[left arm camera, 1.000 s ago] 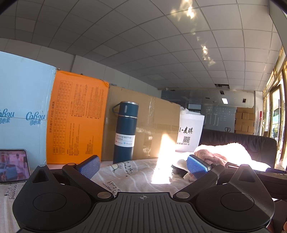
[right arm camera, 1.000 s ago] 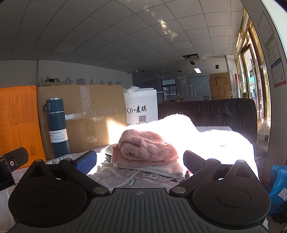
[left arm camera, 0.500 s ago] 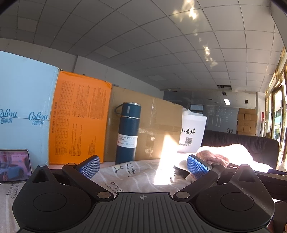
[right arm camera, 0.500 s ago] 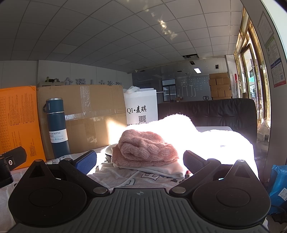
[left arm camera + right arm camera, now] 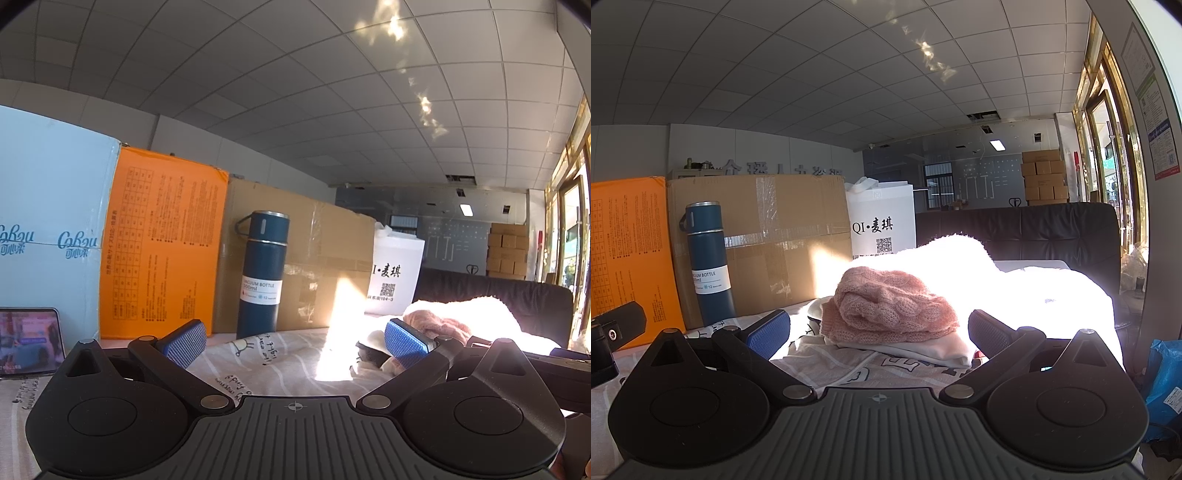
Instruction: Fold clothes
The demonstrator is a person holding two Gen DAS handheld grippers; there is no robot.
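A folded pink knit sweater [image 5: 886, 306] lies on top of a folded cream garment [image 5: 923, 349], with a fluffy white garment [image 5: 1015, 284] piled behind it in bright sun. My right gripper [image 5: 877, 334] stands open just in front of this stack, nothing between its fingers. The left wrist view shows the same pink sweater [image 5: 439, 325] far right, behind the right fingertip. My left gripper [image 5: 295, 341] is open and empty over a printed grey cloth [image 5: 273, 362] that covers the table.
A dark blue vacuum bottle [image 5: 261, 275] stands upright at the back, against a brown cardboard box [image 5: 317, 266]. An orange box [image 5: 162, 251], a pale blue box [image 5: 48, 236] and a white bag [image 5: 395, 273] line the back. A phone [image 5: 26, 341] leans at left. A black sofa [image 5: 1034, 232] sits behind.
The left gripper's view has shifted slightly, so the bottle and boxes have drifted right and up in the frame. The right gripper and the clothes stack have stayed still.
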